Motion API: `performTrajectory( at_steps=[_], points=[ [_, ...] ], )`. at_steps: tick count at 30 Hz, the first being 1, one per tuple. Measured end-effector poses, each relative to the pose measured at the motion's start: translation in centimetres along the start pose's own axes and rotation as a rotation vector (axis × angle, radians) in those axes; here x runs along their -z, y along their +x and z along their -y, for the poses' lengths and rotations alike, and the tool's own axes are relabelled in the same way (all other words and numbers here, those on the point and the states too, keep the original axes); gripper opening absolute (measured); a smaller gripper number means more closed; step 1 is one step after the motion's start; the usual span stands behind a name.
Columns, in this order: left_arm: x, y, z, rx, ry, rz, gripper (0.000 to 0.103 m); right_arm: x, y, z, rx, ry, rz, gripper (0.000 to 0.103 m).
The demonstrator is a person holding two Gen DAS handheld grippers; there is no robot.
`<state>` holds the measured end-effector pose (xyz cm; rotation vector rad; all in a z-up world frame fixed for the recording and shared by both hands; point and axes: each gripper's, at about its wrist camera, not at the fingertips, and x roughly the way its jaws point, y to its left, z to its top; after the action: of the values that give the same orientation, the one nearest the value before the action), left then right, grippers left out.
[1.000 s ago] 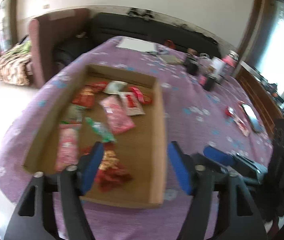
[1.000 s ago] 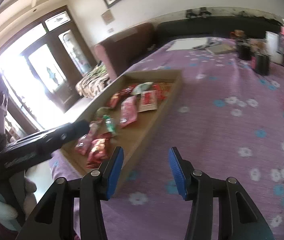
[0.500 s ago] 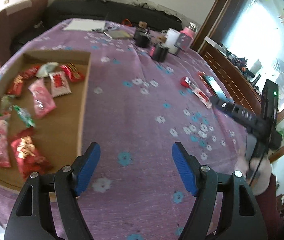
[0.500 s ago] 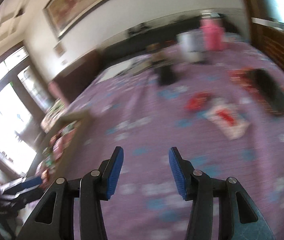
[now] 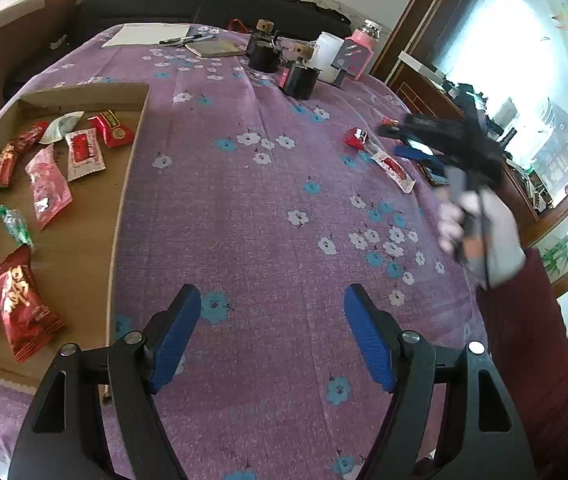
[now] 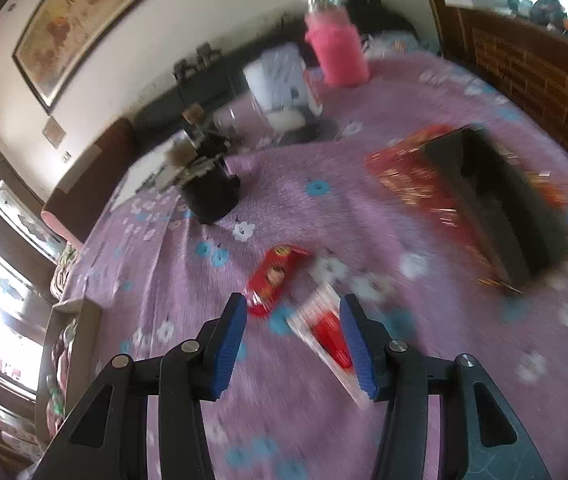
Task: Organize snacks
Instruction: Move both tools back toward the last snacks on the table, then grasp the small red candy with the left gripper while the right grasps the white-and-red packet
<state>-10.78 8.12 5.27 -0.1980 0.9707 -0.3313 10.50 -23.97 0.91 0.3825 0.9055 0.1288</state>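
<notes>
Right wrist view: the right gripper [image 6: 292, 336], parted and empty, is seen above a long red-and-white snack packet [image 6: 326, 330] on the purple flowered tablecloth [image 6: 364, 208], its long axis running obliquely toward the lower right; motion blur obscures its print.

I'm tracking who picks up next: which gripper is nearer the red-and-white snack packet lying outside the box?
Right. The right gripper hovers just over the red-and-white packet; the left gripper is well short of it, nearer the cardboard box.

left gripper [image 5: 267, 336]: black arms, blue ribbed pads | sleeve [image 5: 532, 344]: maroon
</notes>
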Motion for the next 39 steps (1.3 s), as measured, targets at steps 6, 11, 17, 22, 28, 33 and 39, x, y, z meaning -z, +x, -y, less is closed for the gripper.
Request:
performTrajectory(
  at_steps=[6, 11, 17, 22, 28, 33, 39],
  points=[
    [0.1, -0.7, -1.2, -0.029, -0.025, 0.005, 0.074, -1.1, 4.2, -1.6, 0.055, 0.014, -0.054, 0.028],
    [-0.1, -0.1, -2.1, -0.028, -0.051, -0.001, 0.074, 1.5, 3.5, -3.6, -0.093, -0.011, -0.139, 0.022],
    [-0.2, 1.5, -1.2, 0.005, -0.029, -0.035, 0.074, 6.1, -0.1, -5.5, -0.356, -0.064, -0.253, 0.028],
    [-0.1, 2.1, -0.5, 0.008, -0.012, -0.054, 0.074, 3.4, -5.7, -0.8, -0.171, -0.061, 0.098, 0.062],
    [0.0, 2.8, -0.1, -0.009, -0.019, -0.068, 0.074, 2.5, -3.5, 5.0, -0.054, 0.051, 0.151, 0.063],
    [-0.3, 3.7, 0.6, -0.012, -0.018, -0.08, 0.074, 3.0, -1.2, 4.0, -0.078, -0.007, 0.072, 0.063],
    [-1.6, 4.8, 2.0, -0.054, 0.02, -0.079, 0.074, 3.4, -0.6, 1.0, 0.061, -0.172, 0.025, 0.062]
  ],
)
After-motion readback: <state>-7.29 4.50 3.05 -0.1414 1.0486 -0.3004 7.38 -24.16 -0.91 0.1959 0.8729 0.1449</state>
